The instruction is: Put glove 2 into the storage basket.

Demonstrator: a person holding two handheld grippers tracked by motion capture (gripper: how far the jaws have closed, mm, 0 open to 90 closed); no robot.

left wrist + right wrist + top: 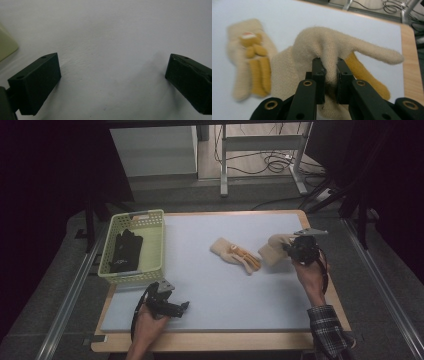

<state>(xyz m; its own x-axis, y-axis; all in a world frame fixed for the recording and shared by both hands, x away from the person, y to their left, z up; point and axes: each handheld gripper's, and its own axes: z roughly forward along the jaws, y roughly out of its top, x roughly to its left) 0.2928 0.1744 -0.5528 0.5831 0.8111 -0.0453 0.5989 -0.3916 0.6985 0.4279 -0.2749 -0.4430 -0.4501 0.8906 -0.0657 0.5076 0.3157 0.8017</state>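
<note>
Now my right gripper [329,72] has its two black jaws pinched tight on a fold of the fluffy cream fleece glove with orange-yellow fingers [332,47], which hangs from the grip a little above the pale grey mat [220,285]; in the high view the same right gripper [289,249] sits toward the mat's right side, with the glove bunched just to its left. Just beside it, lying flat on the mat, is the second cream fleece glove with an orange figure on its back [235,254]; it is blurred in the right gripper view, so I can't say for sure whether the two gloves touch. My left gripper [181,308] rests low near the mat's front left corner, its jaws standing wide apart with nothing but bare mat between them. Farther off at the left edge stands a pale green slotted plastic basket [152,251], and a black glove [124,251] lies inside it.
</note>
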